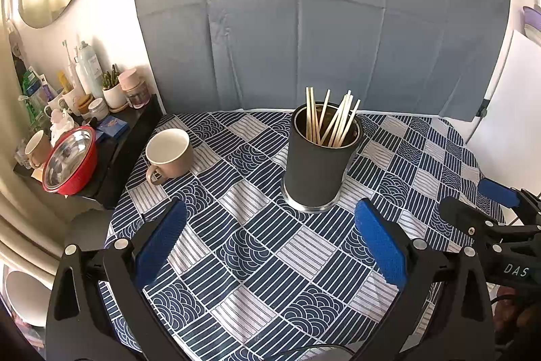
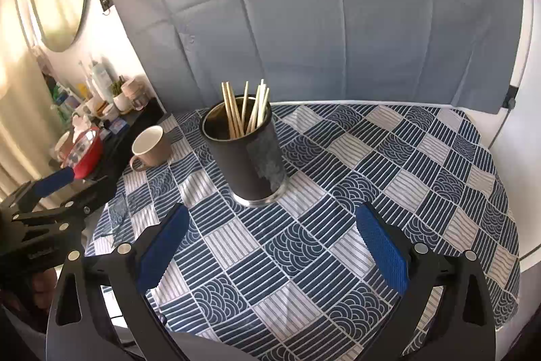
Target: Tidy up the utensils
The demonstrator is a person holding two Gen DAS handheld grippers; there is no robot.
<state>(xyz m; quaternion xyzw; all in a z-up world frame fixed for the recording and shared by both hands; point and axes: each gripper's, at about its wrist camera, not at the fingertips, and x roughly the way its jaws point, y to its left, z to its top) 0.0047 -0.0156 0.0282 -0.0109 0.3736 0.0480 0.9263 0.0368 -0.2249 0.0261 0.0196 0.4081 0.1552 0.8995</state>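
Observation:
A dark cylindrical holder stands upright on the patterned tablecloth with several wooden chopsticks in it. It also shows in the right wrist view, with the chopsticks leaning inside. A beige mug sits left of the holder, and shows in the right wrist view too. My left gripper is open and empty, just short of the holder. My right gripper is open and empty, a little nearer than the holder and to its right.
The tablecloth covers a round table. A black side shelf at the left holds a red bowl, bottles and jars. A grey backdrop hangs behind. The right gripper shows at the left view's right edge.

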